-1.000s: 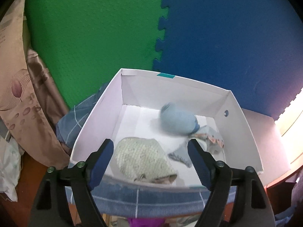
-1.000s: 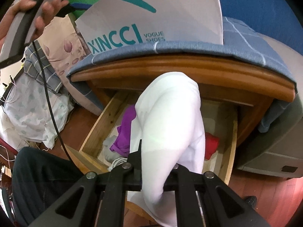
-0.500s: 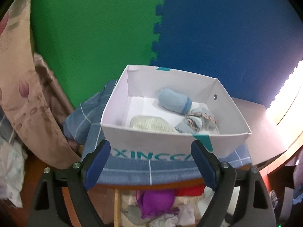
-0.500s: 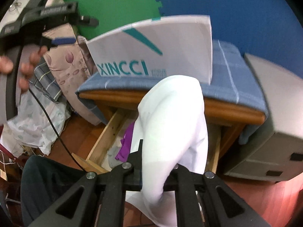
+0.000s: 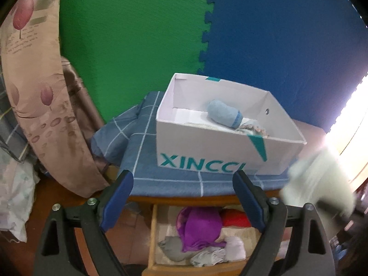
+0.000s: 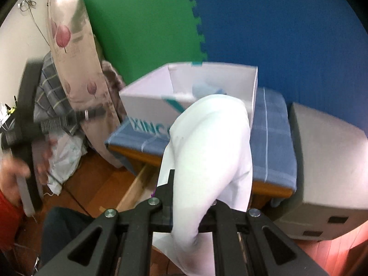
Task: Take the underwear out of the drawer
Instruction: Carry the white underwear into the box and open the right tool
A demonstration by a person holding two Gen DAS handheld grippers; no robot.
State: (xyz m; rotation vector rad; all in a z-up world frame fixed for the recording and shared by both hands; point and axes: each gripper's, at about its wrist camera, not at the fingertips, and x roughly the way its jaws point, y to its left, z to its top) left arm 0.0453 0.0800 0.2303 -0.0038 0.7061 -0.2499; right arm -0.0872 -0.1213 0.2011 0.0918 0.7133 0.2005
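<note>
While the right gripper (image 6: pixel 187 197) is clenched on the white underwear (image 6: pixel 211 161), the soft, smooth cloth bulges up in a rounded hump between the two black fingers and hangs down below them. This garment is held in the air in front of the white cardboard box (image 6: pixel 147 105), above the front edge of the wooden drawer (image 6: pixel 133 188). In the left wrist view it shows only as a pale blur (image 5: pixel 319 181) at the right side.

The left gripper (image 5: pixel 184 200) is wide open and holds nothing; its blue-padded fingers (image 5: pixel 117 200) touch no object. Below it the open drawer (image 5: pixel 153 237) contains crumpled clothes: a purple piece (image 5: pixel 200 227), a red one (image 5: pixel 237 217), grey and pale ones. Above the drawer, the box (image 5: pixel 207 147) with teal letters stands on a blue checked cloth (image 5: pixel 142 158) and contains a rolled light blue sock (image 5: pixel 223 113). Behind are green and blue foam mats (image 5: pixel 207 34).
</note>
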